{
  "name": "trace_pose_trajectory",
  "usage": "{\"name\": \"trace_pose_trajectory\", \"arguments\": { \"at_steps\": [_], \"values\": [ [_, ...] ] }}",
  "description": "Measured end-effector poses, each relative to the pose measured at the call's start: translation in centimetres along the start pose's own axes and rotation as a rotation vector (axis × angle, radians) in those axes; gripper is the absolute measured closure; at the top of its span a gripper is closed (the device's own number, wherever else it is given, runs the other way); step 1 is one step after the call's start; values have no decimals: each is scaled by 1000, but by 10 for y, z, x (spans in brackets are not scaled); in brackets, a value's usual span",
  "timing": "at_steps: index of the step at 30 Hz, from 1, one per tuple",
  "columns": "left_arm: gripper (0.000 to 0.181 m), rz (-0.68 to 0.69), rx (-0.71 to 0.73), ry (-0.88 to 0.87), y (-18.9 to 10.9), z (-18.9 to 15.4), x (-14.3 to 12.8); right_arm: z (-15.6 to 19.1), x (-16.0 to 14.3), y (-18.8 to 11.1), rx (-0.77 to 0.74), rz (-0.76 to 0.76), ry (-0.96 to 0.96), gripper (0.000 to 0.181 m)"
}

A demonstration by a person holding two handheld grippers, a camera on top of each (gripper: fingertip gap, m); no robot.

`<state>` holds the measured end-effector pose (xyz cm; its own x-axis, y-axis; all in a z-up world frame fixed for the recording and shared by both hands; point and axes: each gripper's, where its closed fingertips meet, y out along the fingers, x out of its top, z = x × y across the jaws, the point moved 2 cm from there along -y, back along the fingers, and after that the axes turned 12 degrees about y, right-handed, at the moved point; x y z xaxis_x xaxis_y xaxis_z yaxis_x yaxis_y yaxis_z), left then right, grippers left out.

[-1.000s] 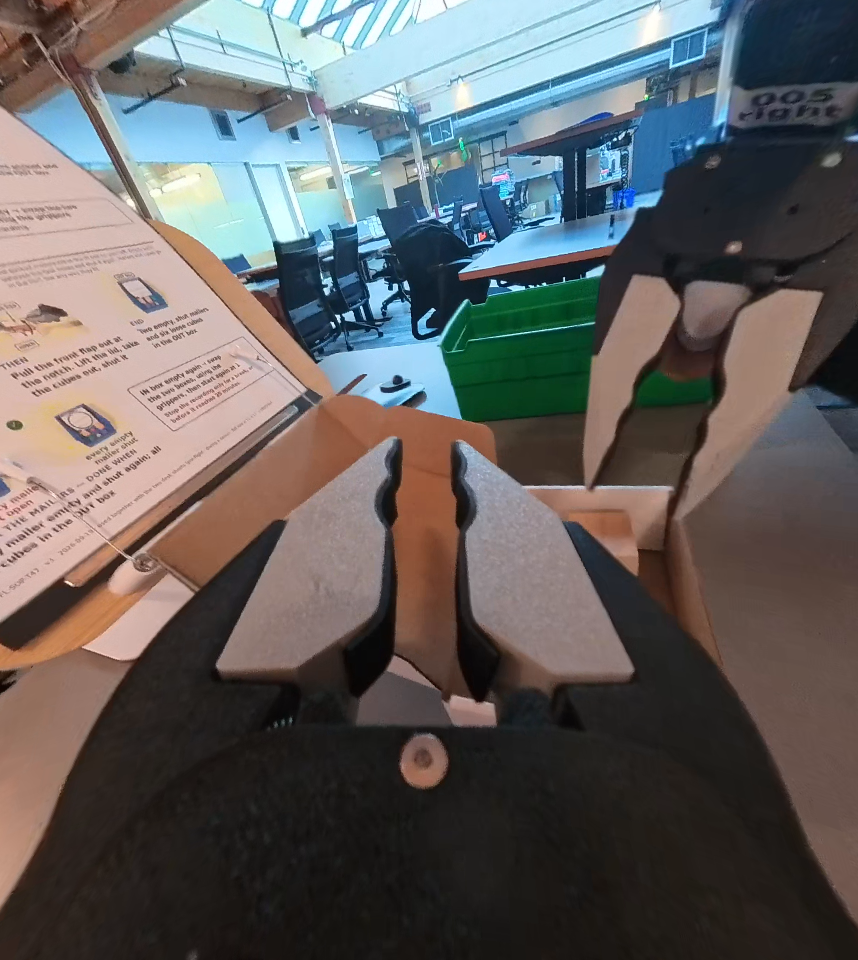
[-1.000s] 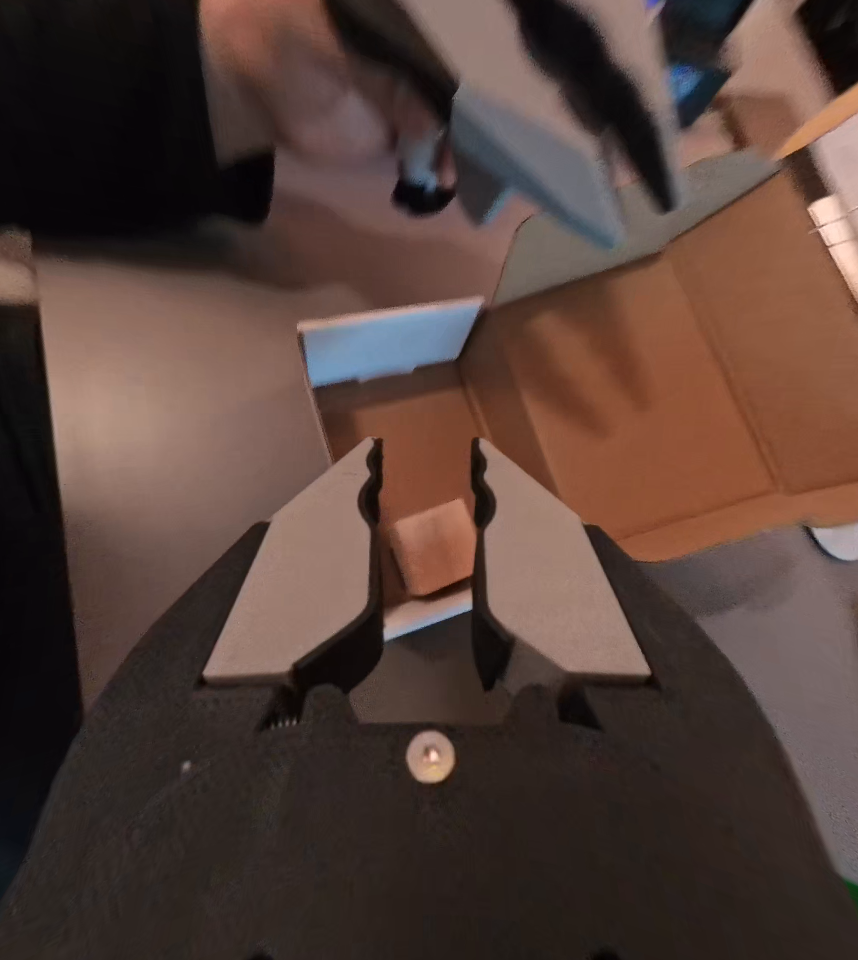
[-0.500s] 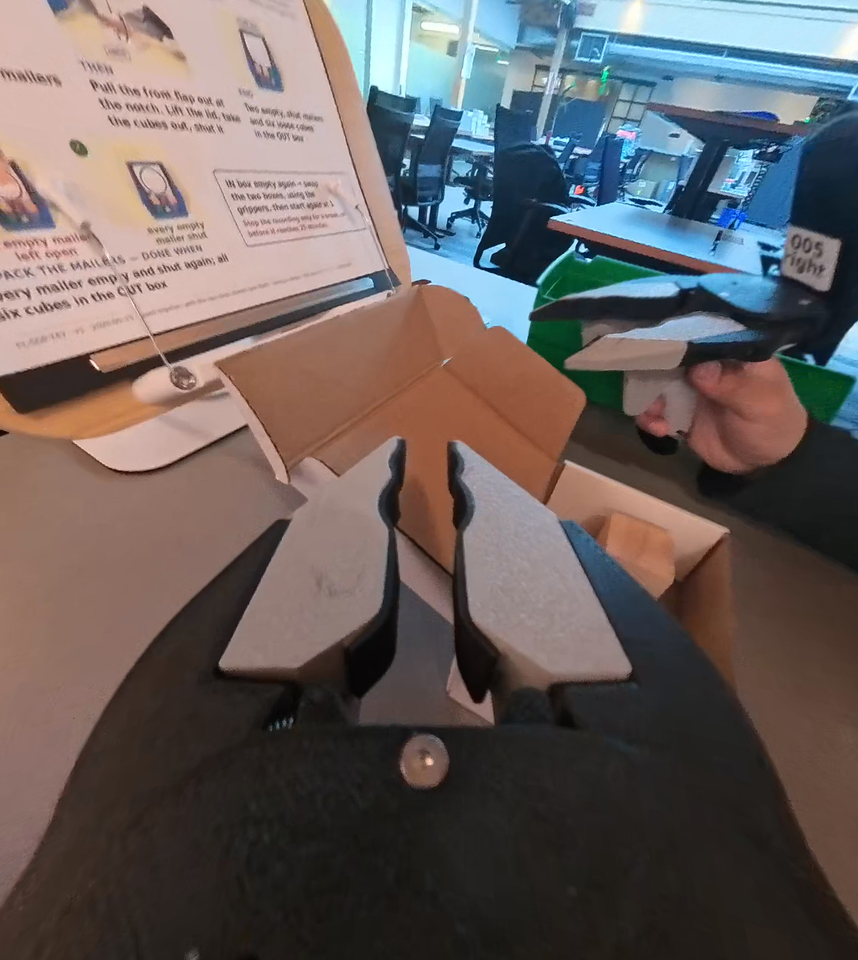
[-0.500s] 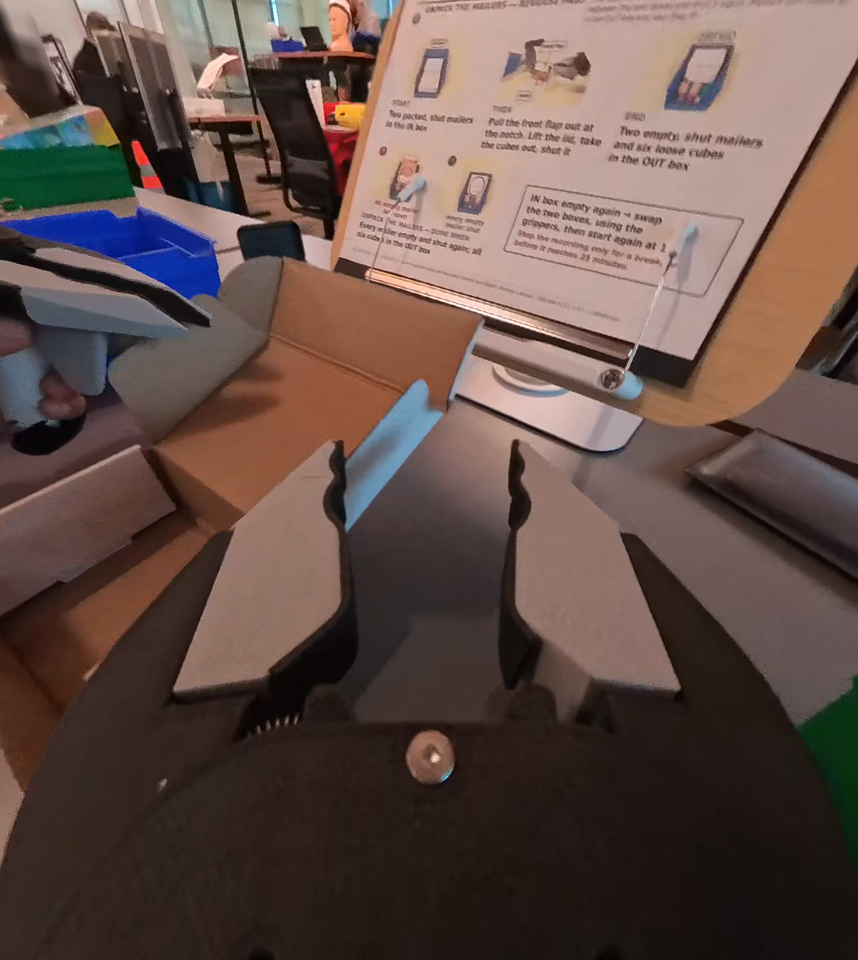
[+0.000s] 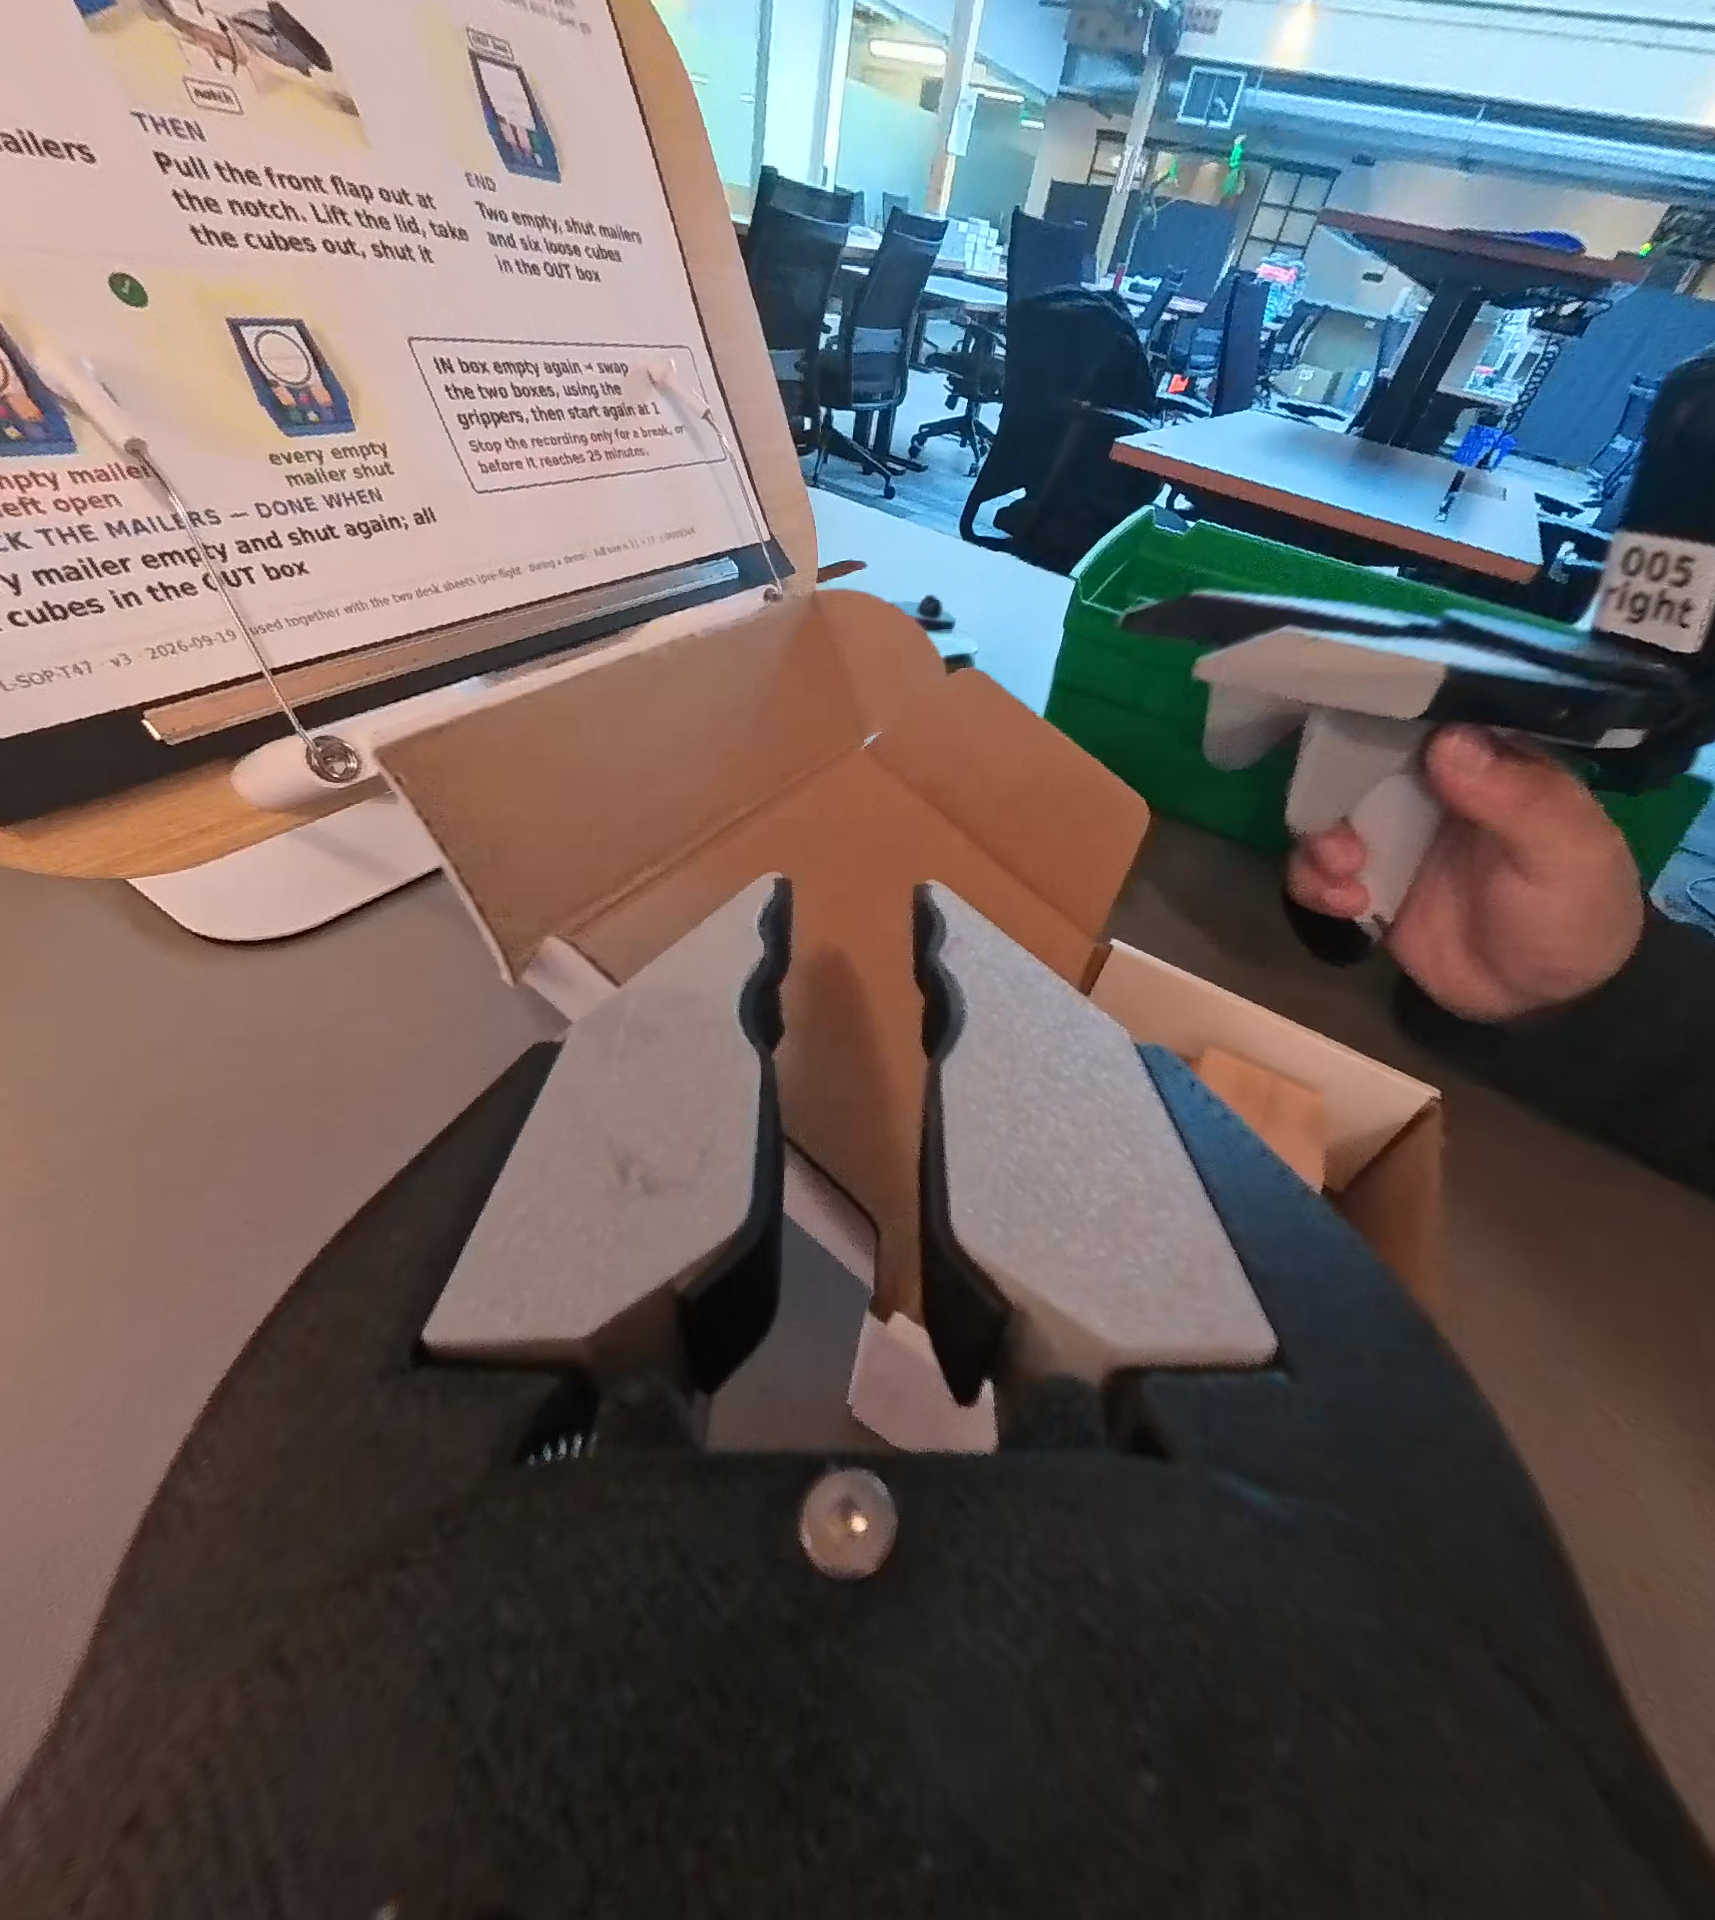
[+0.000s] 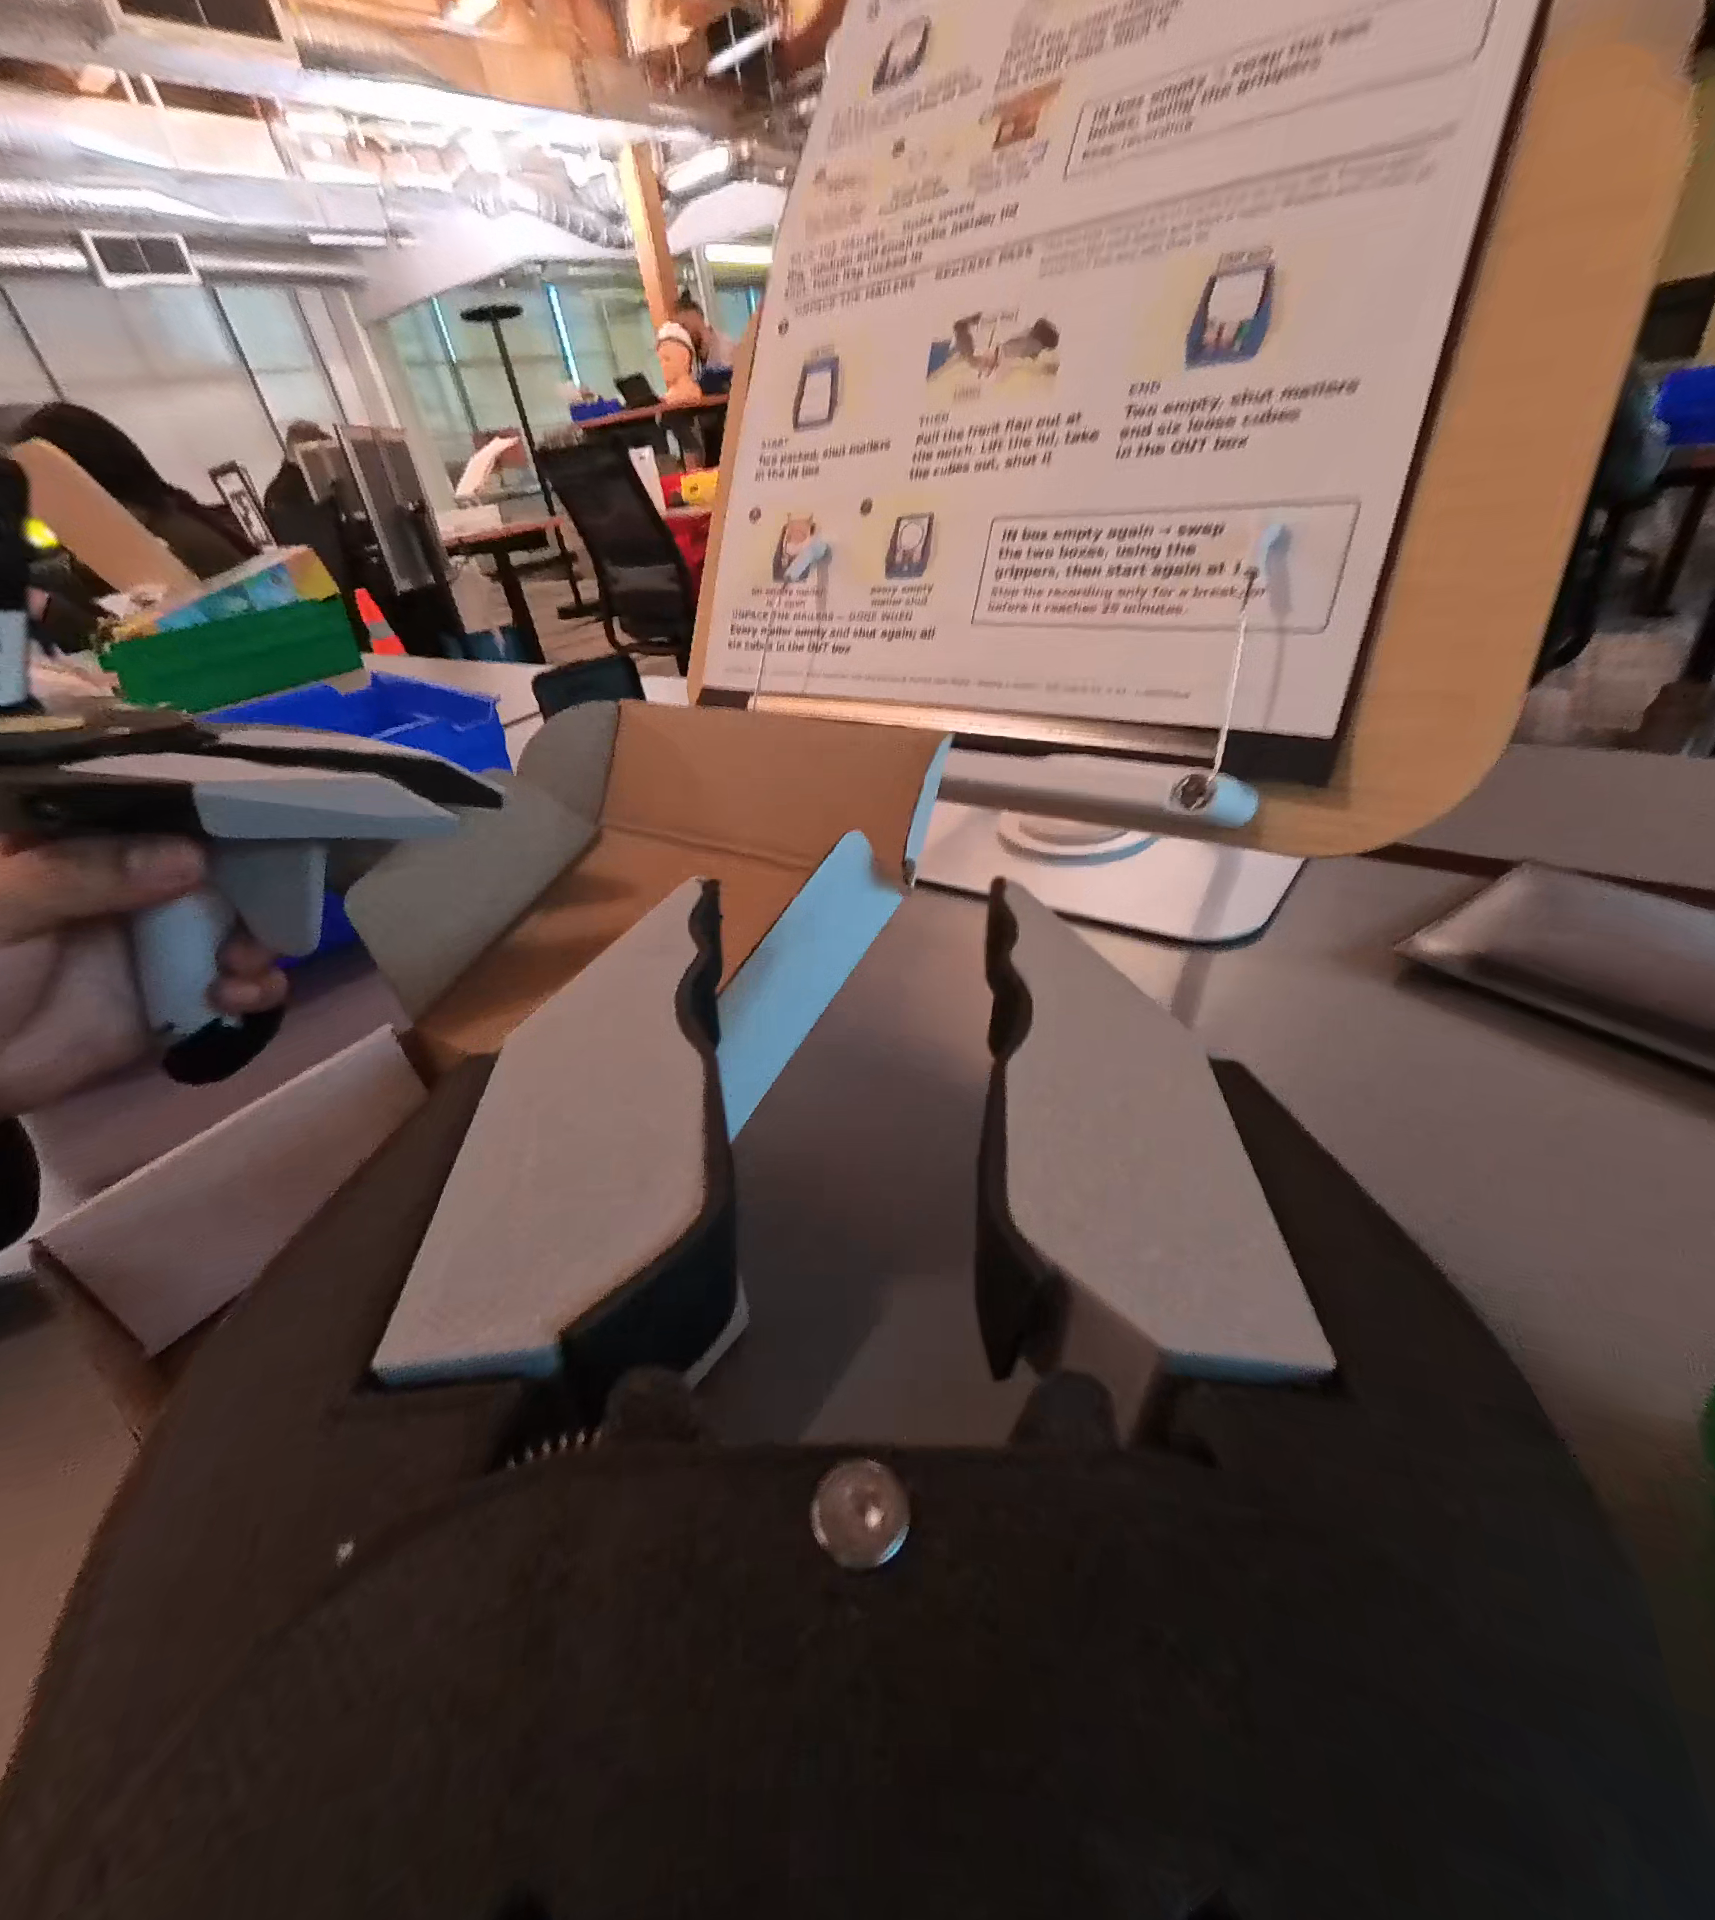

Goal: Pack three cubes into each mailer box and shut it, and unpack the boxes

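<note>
An open mailer box [image 5: 936, 831] is sitting on the counter [image 5: 105, 1039], lid raised, one wooden cube [image 5: 1258, 1101] showing inside. Both the left gripper [image 5: 848, 914] and the right gripper [image 6: 853, 914] are being held apart and empty. The thin cardboard is judged light and easily creased, so the lid's front edge is being favoured as the hold.

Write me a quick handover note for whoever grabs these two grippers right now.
Left gripper: fingers slightly apart, holding nothing, poised over the open mailer box.
Right gripper: open, empty, level above the table to the box's right.
Box: lid up, leaning toward the instruction stand; at least one wooden cube inside, the rest of the interior is hidden.
Bins: green bin behind the box, blue bin to its left.
Left to do: check the cube count, finish this box, shut the lid.
</note>
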<state>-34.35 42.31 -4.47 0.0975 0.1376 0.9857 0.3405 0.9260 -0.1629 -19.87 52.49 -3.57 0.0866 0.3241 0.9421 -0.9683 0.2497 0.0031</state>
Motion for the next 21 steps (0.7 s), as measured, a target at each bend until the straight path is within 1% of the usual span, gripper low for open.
{"name": "trace_pose_trajectory", "arguments": {
  "at_steps": [3,6,9,13,17,21],
  "values": [
    [160,-2,-6,-1,1,-2,-1,4,-10,2,11,28,-3,135],
    [160,-10,-2,1,2,-2,-2,7,-16,5,4,42,-45,136],
    [160,-12,-8,-10,3,-1,-3,7,-26,10,8,88,-48,137],
    [157,6,-21,-19,5,-3,-6,9,-30,12,19,106,-50,137],
    [157,-5,-2,30,4,-5,-1,8,-29,12,8,103,-72,138],
    [157,-11,-2,51,4,-8,1,8,-32,16,20,116,-47,134]
  ]
}}
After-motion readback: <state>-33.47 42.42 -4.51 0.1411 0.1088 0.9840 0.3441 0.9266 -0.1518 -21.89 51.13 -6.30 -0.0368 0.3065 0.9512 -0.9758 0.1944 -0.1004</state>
